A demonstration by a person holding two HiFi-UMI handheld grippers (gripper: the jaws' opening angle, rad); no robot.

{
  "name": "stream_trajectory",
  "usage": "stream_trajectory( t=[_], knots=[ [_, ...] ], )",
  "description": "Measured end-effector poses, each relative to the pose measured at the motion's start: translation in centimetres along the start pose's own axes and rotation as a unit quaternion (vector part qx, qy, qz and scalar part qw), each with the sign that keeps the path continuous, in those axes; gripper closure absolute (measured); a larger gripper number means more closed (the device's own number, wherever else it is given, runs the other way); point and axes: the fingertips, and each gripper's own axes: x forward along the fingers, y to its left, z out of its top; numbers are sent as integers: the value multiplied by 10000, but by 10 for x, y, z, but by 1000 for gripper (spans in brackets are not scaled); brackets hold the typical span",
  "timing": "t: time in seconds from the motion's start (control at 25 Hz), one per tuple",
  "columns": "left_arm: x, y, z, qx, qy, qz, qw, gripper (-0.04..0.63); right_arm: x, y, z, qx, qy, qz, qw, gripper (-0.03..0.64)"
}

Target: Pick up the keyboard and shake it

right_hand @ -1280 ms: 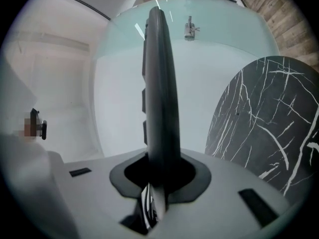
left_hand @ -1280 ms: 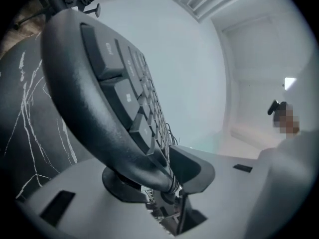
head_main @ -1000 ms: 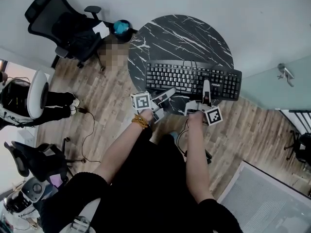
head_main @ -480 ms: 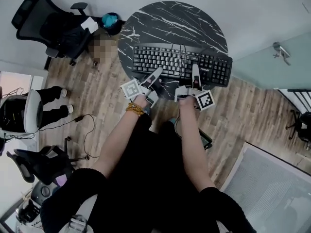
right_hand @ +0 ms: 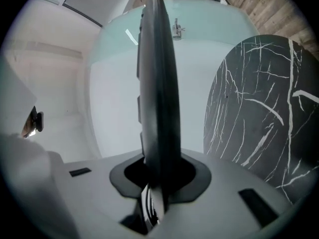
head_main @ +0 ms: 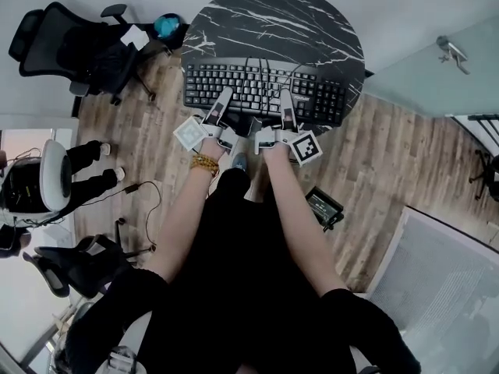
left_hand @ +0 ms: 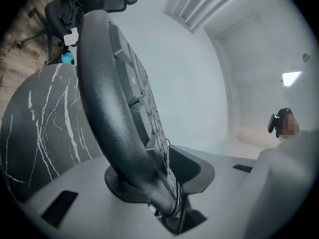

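A black keyboard (head_main: 265,90) hangs over the near half of the round black marble table (head_main: 273,18), held by its near edge at two places. My left gripper (head_main: 222,104) is shut on the keyboard's left part, and in the left gripper view the keyboard (left_hand: 112,113) runs tilted between the pads, with my left gripper (left_hand: 164,183) clamped on its rim. My right gripper (head_main: 286,107) is shut on the middle-right part. The right gripper view shows the keyboard (right_hand: 158,83) edge-on in my right gripper (right_hand: 157,178), with a gap to the table (right_hand: 259,113).
A black office chair (head_main: 78,45) stands at the left beside a blue object (head_main: 165,26). A white wheeled machine (head_main: 47,178) and a cable (head_main: 144,209) are on the wooden floor at the left. A small dark device (head_main: 323,206) lies on the floor at the right.
Both grippers and the keyboard have shifted left across the table. The left gripper has straightened from a slanted hold. Both grips have stayed on the keyboard.
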Motion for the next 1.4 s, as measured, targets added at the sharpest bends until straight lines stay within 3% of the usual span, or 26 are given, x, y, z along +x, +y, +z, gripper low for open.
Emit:
stream_trajectory(
  t=[0.36,0.68,0.84,1.0,1.4],
  knots=[
    [-4,16,7,312,-66,63,9995,476,-1,-6,-5,94,-12,-28,10000,531],
    [-7,22,13,52,-369,70,9993,486,-4,-14,-14,183,9,-76,9998,531],
    [-7,19,23,155,-567,-83,9982,485,-6,-19,-20,354,169,-33,9992,531],
    [3,8,17,279,-445,-243,9983,485,-6,-17,-8,369,130,73,9992,531],
    [7,14,18,109,-752,-24,9971,485,-4,-18,-6,296,-13,13,9996,531]
  ],
)
